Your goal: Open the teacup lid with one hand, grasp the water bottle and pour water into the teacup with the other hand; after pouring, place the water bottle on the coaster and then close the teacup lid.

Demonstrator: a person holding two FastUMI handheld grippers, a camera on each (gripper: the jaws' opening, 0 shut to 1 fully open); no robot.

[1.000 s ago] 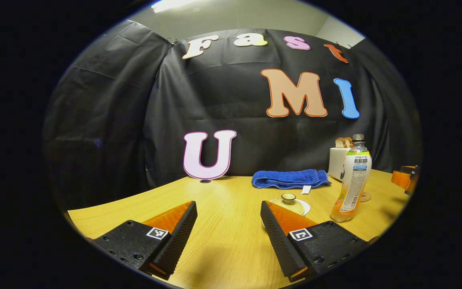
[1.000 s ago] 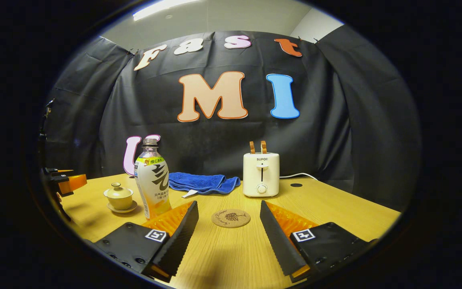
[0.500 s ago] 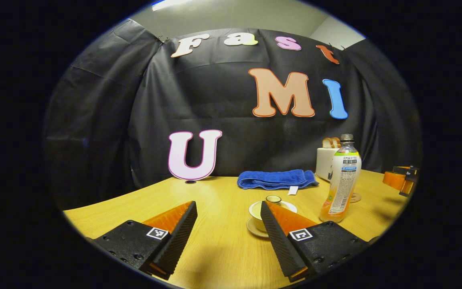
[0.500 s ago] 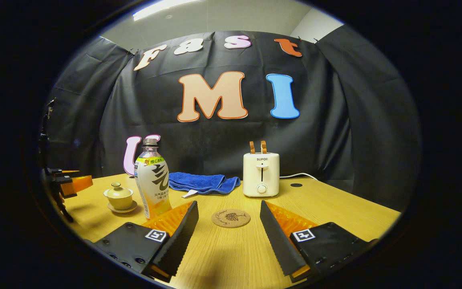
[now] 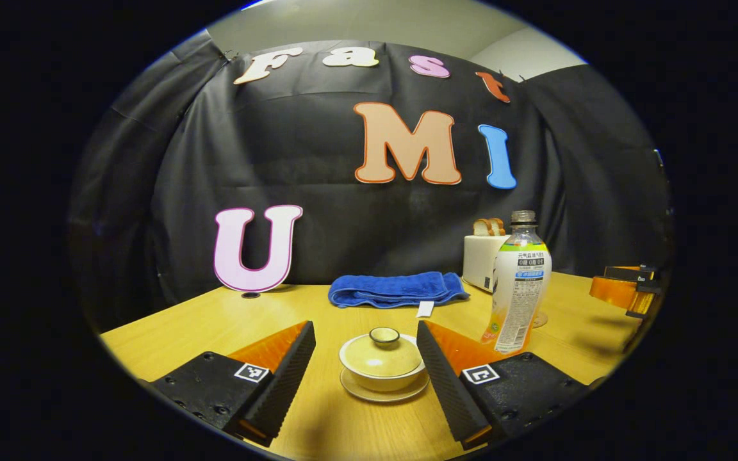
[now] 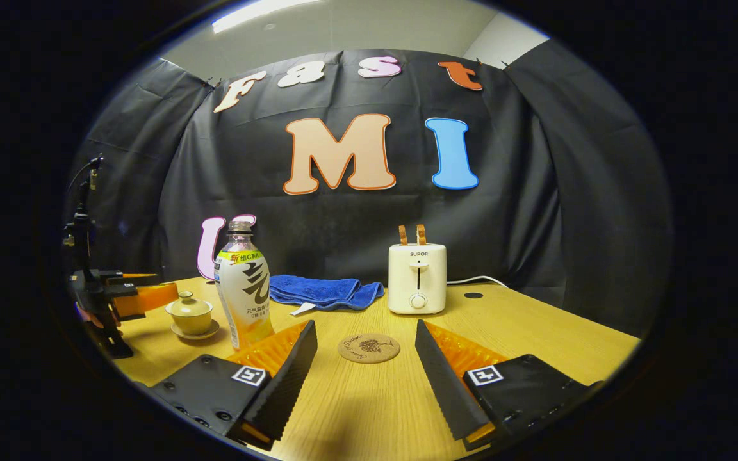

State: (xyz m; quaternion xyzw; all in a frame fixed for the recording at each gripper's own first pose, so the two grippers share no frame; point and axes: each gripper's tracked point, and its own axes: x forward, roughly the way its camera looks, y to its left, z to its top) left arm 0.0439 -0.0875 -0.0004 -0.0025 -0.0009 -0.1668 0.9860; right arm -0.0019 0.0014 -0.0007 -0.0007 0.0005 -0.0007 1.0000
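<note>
Nearer now, lidded yellow teacup [image 5: 382,362] on saucer.

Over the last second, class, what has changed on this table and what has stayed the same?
The left gripper has swung toward the teacup, which now sits between its open fingers, untouched, lid on. In the right gripper view it has closed in beside the cup. Nothing was grasped or released. The right gripper, water bottle, coaster, towel and toaster stayed put.

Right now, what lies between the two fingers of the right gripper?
In the right gripper view, the open right gripper has only the round coaster on bare table ahead between its fingers; the water bottle stands beyond its left finger.
</note>
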